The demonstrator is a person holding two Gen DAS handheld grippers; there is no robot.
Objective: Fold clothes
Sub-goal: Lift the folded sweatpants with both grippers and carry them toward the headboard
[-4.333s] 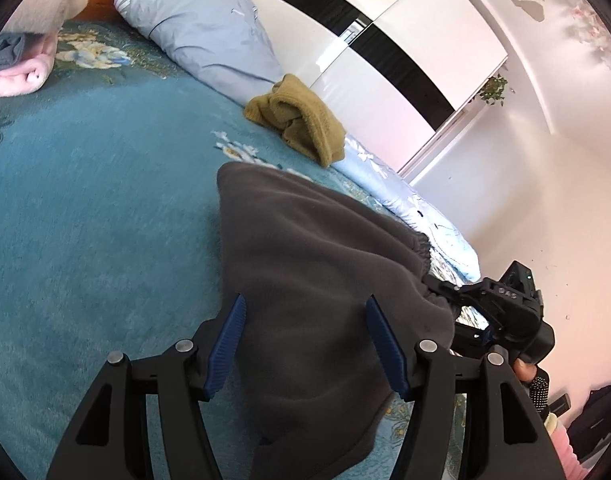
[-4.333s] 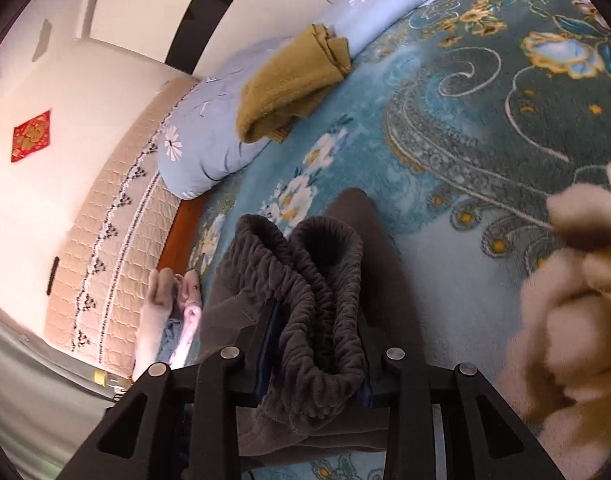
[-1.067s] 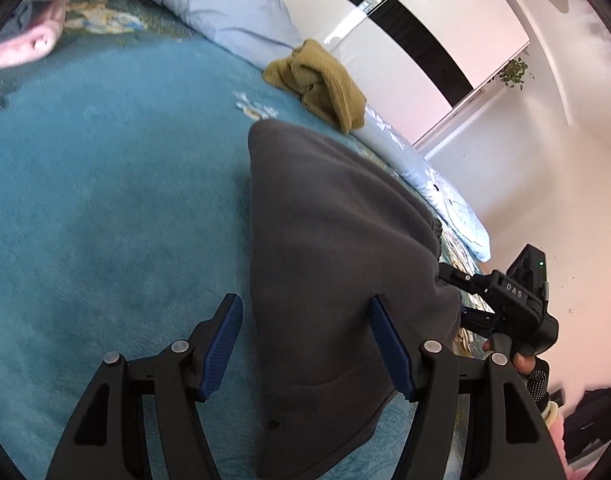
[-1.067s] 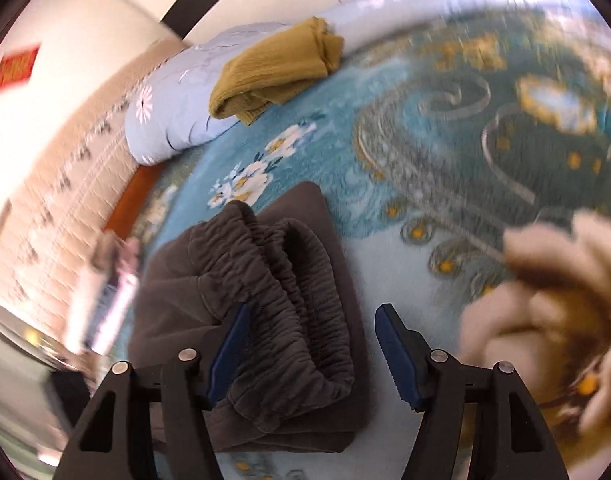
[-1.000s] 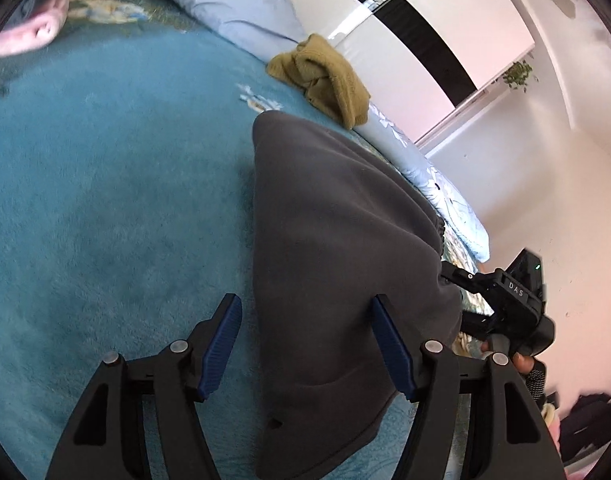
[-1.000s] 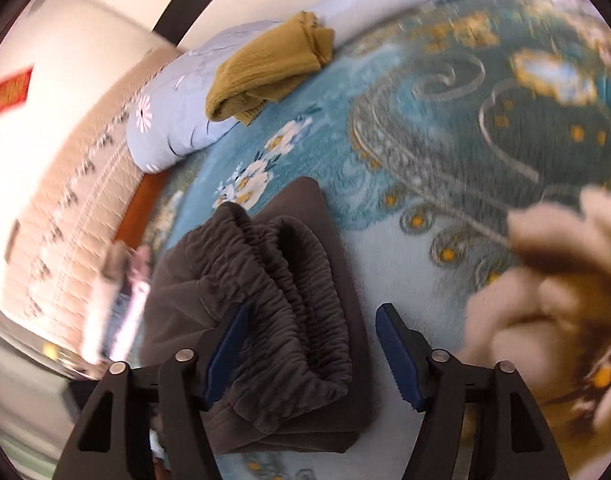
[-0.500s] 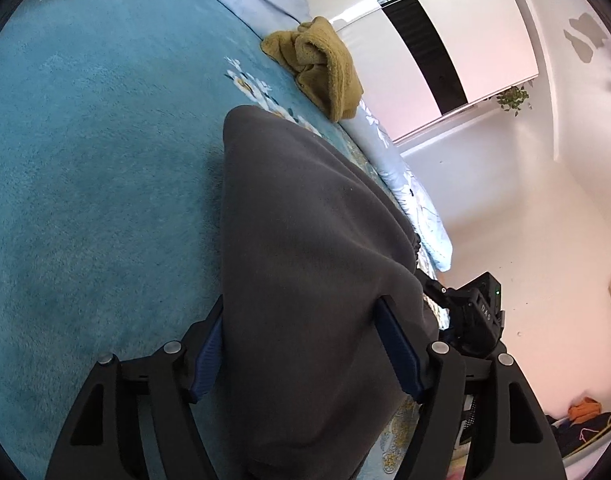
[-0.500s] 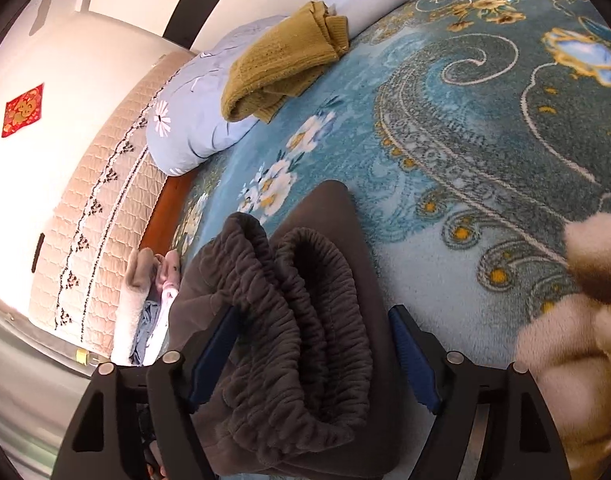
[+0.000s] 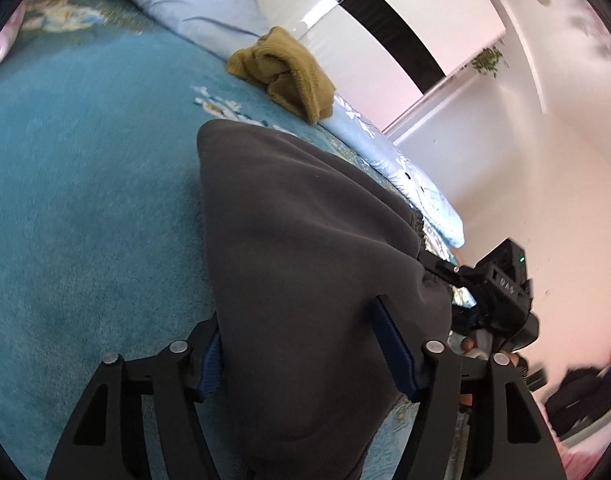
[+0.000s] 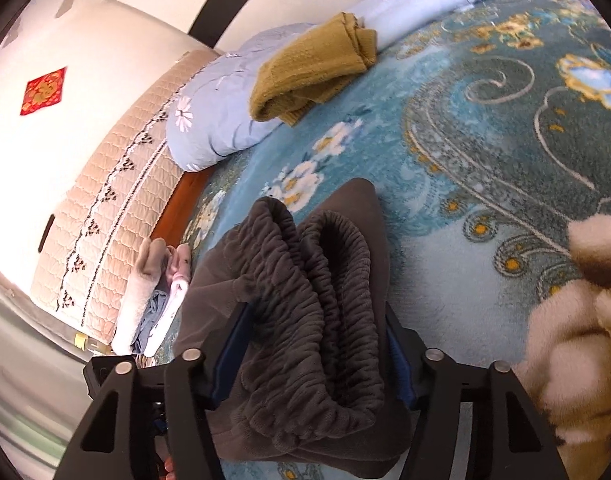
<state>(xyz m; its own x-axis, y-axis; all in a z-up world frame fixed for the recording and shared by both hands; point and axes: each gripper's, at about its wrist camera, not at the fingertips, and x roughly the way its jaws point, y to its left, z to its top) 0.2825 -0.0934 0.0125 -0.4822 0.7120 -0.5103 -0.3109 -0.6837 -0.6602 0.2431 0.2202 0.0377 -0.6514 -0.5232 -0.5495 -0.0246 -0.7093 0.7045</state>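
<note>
Right now the dark grey fleece trousers (image 9: 305,264) lie folded into a thick bundle on the bed's blue floral blanket (image 9: 85,200), the gathered elastic waistband (image 10: 321,304) doubled over at one end. The left gripper (image 9: 301,352) straddles the plain end with its jaws spread wide on either side of the cloth, not pinching it. The right gripper (image 10: 313,356) frames the waistband end the same way, jaws apart with the fabric bulging between them.

Judging by the compact shape, the folding looks nearly finished; both tools seem placed to take hold of the bundle. A next move would call for both jaws to close evenly on all layers, so the fold does not slip apart when lifted.

Beyond the trousers, an olive-yellow knit garment (image 10: 313,68) rests against a pale blue pillow (image 10: 217,120). A small stack of pink and white clothes (image 10: 153,300) sits near the quilted headboard (image 10: 105,208). White walls and a black-striped wardrobe (image 9: 377,28) stand behind.
</note>
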